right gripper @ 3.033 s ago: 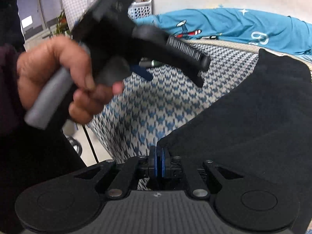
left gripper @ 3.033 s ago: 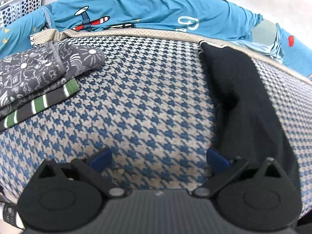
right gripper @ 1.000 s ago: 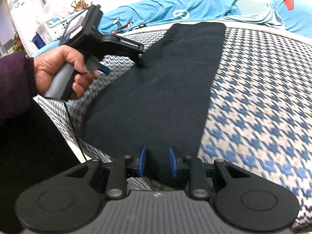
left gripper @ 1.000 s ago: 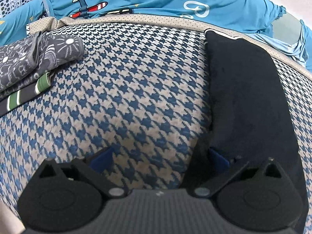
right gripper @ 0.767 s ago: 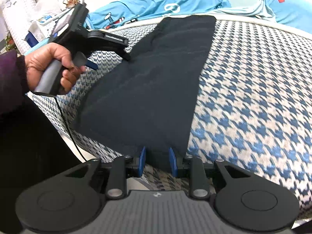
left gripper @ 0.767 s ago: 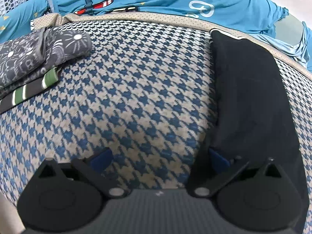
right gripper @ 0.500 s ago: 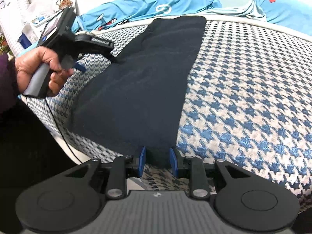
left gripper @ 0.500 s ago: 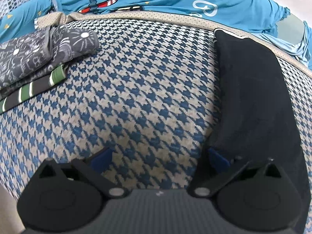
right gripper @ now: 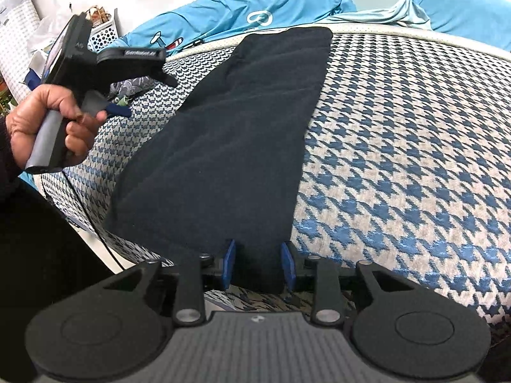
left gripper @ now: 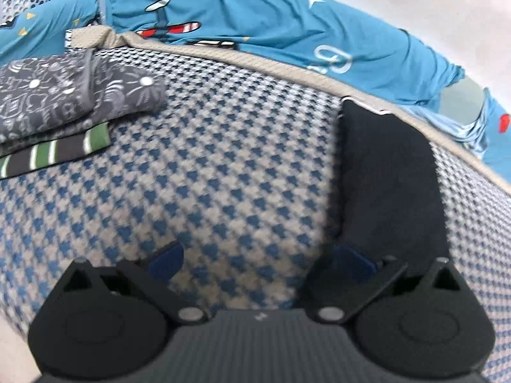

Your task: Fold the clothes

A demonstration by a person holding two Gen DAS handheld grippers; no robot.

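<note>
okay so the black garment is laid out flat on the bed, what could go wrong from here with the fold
The right claw has just been opening with the black garment's near end between its pads, so that hem may slip out and sag over the bed's edge. The left claw is open beside the garment's long edge; grabbing there might pull it askew. A sloppy fold could also crowd the folded stack nearby.

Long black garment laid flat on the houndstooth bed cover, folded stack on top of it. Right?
Not quite. The left wrist view shows the folded grey patterned garment stack lying apart from the long black garment, directly on the blue-and-beige houndstooth bed cover. The rest holds.
</note>
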